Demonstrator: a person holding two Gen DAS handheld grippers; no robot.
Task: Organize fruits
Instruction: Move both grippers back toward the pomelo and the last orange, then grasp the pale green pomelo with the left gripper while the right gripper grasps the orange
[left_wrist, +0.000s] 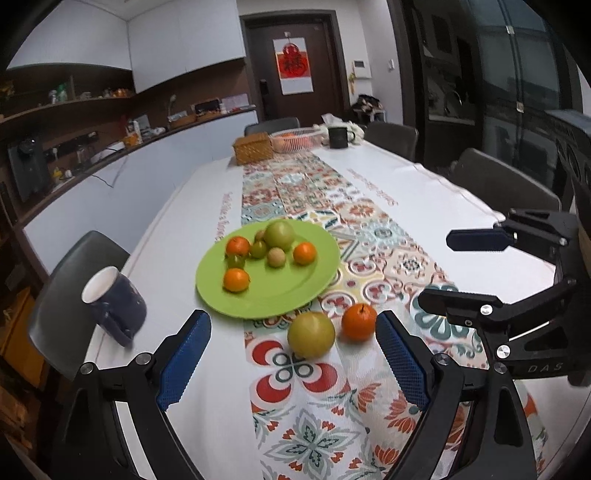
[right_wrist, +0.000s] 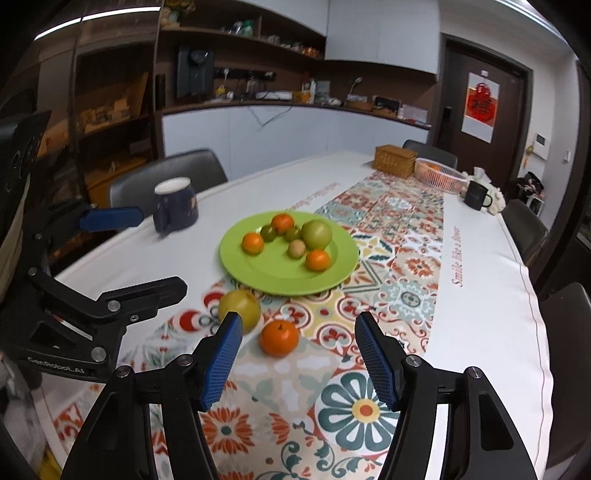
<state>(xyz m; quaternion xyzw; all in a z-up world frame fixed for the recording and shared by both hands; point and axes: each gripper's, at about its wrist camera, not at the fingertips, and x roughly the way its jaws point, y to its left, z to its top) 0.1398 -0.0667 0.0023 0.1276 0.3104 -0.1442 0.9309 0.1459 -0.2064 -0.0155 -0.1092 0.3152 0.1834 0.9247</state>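
Note:
A green plate (left_wrist: 280, 299) (right_wrist: 258, 271) on the patterned runner holds several fruits: oranges, small green fruits and a large green apple (left_wrist: 279, 234) (right_wrist: 316, 233). A yellow-green apple (left_wrist: 311, 334) (right_wrist: 240, 306) and an orange (left_wrist: 359, 321) (right_wrist: 279, 338) lie on the runner in front of the plate. My left gripper (left_wrist: 293, 354) is open and empty, just short of the loose apple. My right gripper (right_wrist: 297, 354) is open and empty, just short of the loose orange; it also shows in the left wrist view (left_wrist: 436, 269).
A dark blue mug (left_wrist: 116, 301) (right_wrist: 175, 206) stands left of the plate. At the table's far end are a wicker box (left_wrist: 253, 147) (right_wrist: 395, 160), a pink basket (left_wrist: 297, 138) (right_wrist: 439, 173) and a black mug (left_wrist: 338, 136) (right_wrist: 476, 195). Chairs ring the table.

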